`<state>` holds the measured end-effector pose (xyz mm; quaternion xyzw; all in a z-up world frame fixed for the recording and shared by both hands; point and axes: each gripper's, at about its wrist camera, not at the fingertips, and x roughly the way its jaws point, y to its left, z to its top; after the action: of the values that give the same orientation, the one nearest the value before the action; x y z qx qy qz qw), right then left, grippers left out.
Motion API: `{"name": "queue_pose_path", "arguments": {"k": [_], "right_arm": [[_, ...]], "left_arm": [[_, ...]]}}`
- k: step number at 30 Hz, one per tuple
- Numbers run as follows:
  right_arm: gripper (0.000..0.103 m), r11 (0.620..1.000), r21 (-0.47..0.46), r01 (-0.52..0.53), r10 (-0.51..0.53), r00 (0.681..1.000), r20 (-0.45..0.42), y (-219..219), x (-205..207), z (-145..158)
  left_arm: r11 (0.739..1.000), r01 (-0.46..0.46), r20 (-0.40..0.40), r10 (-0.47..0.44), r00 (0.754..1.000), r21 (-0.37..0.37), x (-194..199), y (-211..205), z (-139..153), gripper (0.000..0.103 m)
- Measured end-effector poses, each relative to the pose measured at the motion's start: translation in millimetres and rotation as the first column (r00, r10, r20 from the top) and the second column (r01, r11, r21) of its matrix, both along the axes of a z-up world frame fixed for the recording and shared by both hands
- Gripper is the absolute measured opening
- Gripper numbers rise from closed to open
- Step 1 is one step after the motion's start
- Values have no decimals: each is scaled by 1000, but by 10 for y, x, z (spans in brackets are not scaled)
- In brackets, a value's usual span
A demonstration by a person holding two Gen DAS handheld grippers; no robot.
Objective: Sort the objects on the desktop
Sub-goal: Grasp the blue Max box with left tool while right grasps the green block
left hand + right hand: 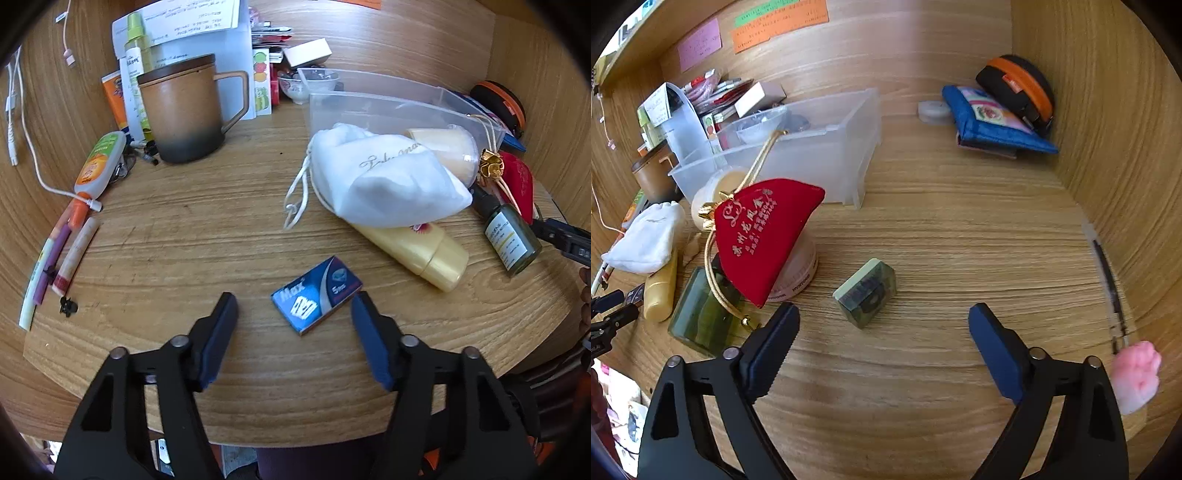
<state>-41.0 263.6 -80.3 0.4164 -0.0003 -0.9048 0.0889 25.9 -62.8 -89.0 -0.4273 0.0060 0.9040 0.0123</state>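
The blue Max staple box (317, 294) lies flat on the desk (221, 236) just ahead of the left gripper (294, 309), whose jaws stand half open and empty, the right-hand pad beside the box's corner. It looks light, stiff and smooth-sided, best pinched across its short sides. Its long axis runs diagonally, lower left to upper right; the right gripper (882, 321) is wide open, holding nothing.

Blue box (316, 300), red pouch (764, 236) with gold lettering, brown mug (184, 110)
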Motion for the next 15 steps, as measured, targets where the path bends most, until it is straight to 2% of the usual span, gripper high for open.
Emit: {"name": "queue_pose_path", "arguments": {"k": [2, 3, 7, 11, 12, 15], "right_arm": [[74, 1000, 26, 8, -8, 1000, -9, -30, -22, -17], [66, 999, 36, 8, -8, 1000, -16, -46, -22, -15], [46, 999, 45, 3, -2, 1000, -25, -61, -30, -9], [21, 999, 35, 15, -13, 999, -37, -48, -36, -11], [16, 999, 29, 17, -16, 999, -36, -32, -37, -9], [15, 1000, 17, 22, -22, 999, -43, 0, -40, 1]], "left_arm": [[1000, 13, -5, -13, 1000, -2, -7, 16, 8, 49], [1000, 18, -7, -18, 1000, -3, -6, 22, 9, 45], [999, 46, -16, -46, 999, -15, -1, 72, 15, 33], [999, 41, -21, -41, 999, -12, -34, 77, 16, 30], [999, 38, -21, -38, 999, -9, -42, 71, 17, 30], [999, 32, -21, -32, 999, 5, -69, 49, 38, 30]]}}
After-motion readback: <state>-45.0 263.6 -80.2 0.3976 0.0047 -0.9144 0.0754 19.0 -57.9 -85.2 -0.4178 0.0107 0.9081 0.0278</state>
